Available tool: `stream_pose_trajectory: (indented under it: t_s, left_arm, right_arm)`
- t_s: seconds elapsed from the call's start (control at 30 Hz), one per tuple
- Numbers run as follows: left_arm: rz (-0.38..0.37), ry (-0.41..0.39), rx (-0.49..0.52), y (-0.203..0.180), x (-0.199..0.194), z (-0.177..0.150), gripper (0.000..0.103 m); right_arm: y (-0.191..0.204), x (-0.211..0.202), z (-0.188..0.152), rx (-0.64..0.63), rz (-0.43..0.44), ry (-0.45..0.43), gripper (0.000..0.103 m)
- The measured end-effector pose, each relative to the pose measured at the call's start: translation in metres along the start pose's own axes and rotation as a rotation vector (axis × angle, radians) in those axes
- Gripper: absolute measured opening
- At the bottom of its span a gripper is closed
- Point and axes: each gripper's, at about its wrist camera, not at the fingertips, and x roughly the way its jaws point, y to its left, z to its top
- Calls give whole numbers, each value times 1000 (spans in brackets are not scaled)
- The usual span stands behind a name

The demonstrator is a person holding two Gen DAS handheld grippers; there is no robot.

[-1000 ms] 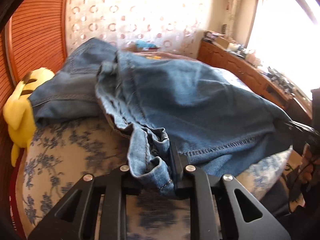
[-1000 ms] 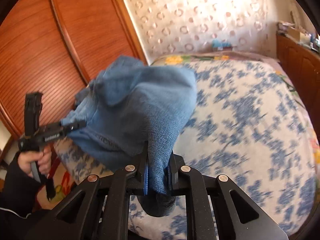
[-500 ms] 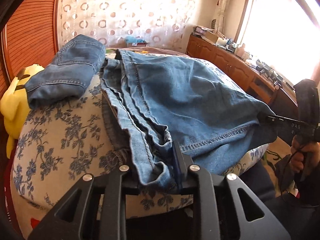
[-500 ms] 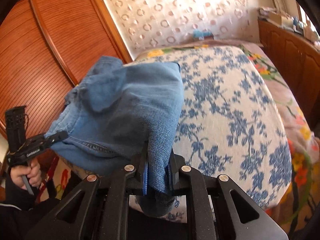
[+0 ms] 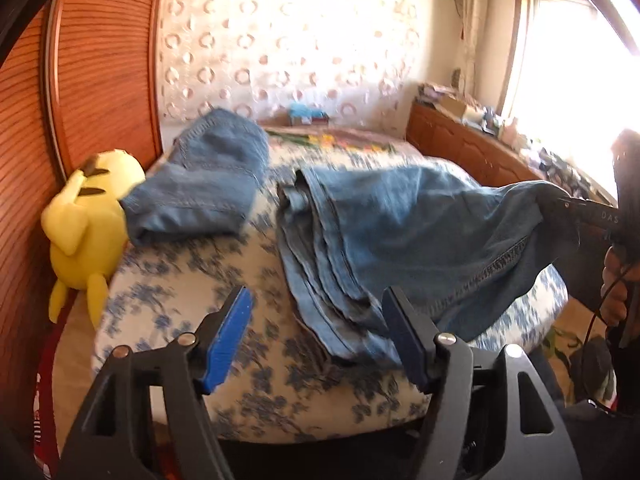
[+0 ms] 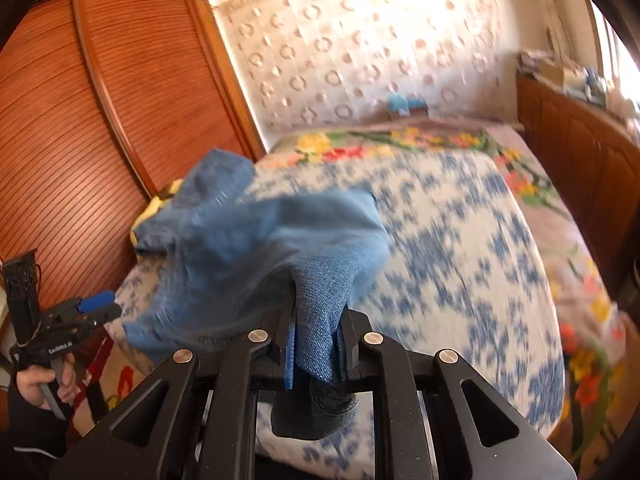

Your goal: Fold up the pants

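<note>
Left hand-held gripper (image 5: 316, 336): jaws just opened, empty, pants (image 5: 400, 240) dropped just ahead at the bed (image 5: 192, 280) near edge. Right hand-held gripper (image 6: 314, 354) clenched on the other corner, lifted off the near right edge; fold runs left-right.

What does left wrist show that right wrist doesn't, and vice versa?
Left wrist only: the whole yellow plush toy against the wardrobe, the stacked hem edges of the jeans, the bright window, and the left gripper with jaws just opened and nothing between its pads.

Right wrist only: the right gripper clamped on a fold of denim, and the floral blanket across the far end of the bed.

Both: the jeans, the blue-flowered bedspread, the wardrobe, the patterned wall.
</note>
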Motion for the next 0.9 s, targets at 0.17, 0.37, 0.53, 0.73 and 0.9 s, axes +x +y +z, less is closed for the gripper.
stream_pose_trajectory:
  t_s: [0.17,0.37,0.53,0.73,0.9]
  left_arm:
    - [41,-47,-15,14,-10,9,69]
    - [86,-65,-38,32,-13,10,69]
    - [115,-62,-76,50,-12,8,69]
    - [114,-65,-74,49,-8,8,69]
    - [68,-60,-35,27,4,17,69]
  right_arm:
    - [41,11,34,-76,51,-53,12]
    - [96,33,48,-166,161,-59,12]
    - [136,62,27,-229,260,24,12]
    - [130,70,7,-236,235,65,16]
    - [93,31,10,-187,163,-7,12]
